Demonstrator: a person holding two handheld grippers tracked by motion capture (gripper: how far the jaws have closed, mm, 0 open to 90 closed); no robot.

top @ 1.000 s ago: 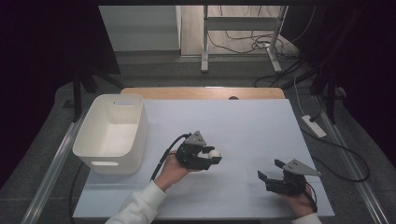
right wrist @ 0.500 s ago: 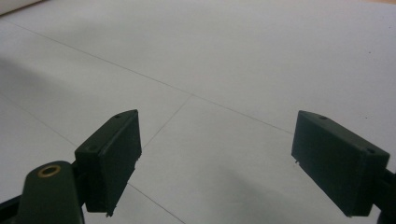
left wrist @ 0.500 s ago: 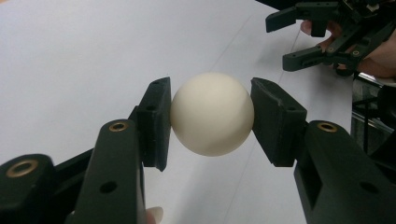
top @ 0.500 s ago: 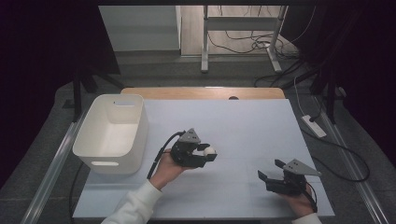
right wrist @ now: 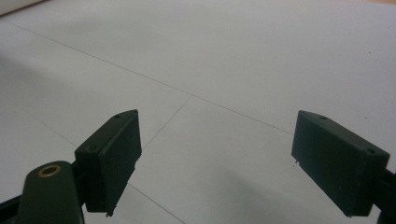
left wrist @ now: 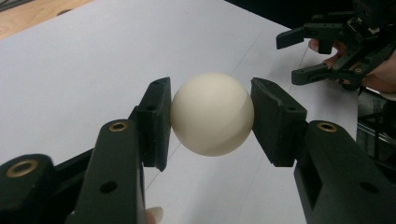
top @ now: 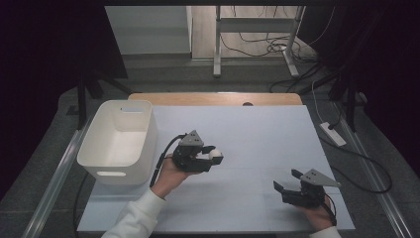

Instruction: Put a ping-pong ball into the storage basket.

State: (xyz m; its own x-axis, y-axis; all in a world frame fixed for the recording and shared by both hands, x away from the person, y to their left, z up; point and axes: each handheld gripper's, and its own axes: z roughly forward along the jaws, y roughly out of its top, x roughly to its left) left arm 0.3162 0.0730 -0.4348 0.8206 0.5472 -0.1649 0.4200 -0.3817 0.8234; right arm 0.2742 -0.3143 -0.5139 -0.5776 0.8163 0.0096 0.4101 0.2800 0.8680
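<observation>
You are holding one white ball (left wrist: 212, 120) between the two black pads of your left gripper (top: 214, 157), which are pressing on it from either side; it is sitting clear of the white table (top: 257, 134), a little left of the middle. There is just this one ball in the scene. In the left gripper view the ball is round and smooth, cream in colour, with bare tabletop running behind and under it.

Just to the left of that gripper one white bin (top: 115, 148) is standing near the table's left edge, its open top facing up. The part of its floor that is showing is bare; the part behind the near wall is hidden. Between the ball and the bin only your own hand and the black cable trailing from the gripper are lying in the way.

Your right gripper (top: 288, 184) is resting at the near right of the table, well apart from the ball, with its jaws standing wide and gripping nothing; in the right gripper view only bare tabletop is showing between the pads (right wrist: 112, 154).

Beyond the far edge, a strip of wooden board (top: 218, 98) is showing, with table legs and loose cables on the floor behind it.
</observation>
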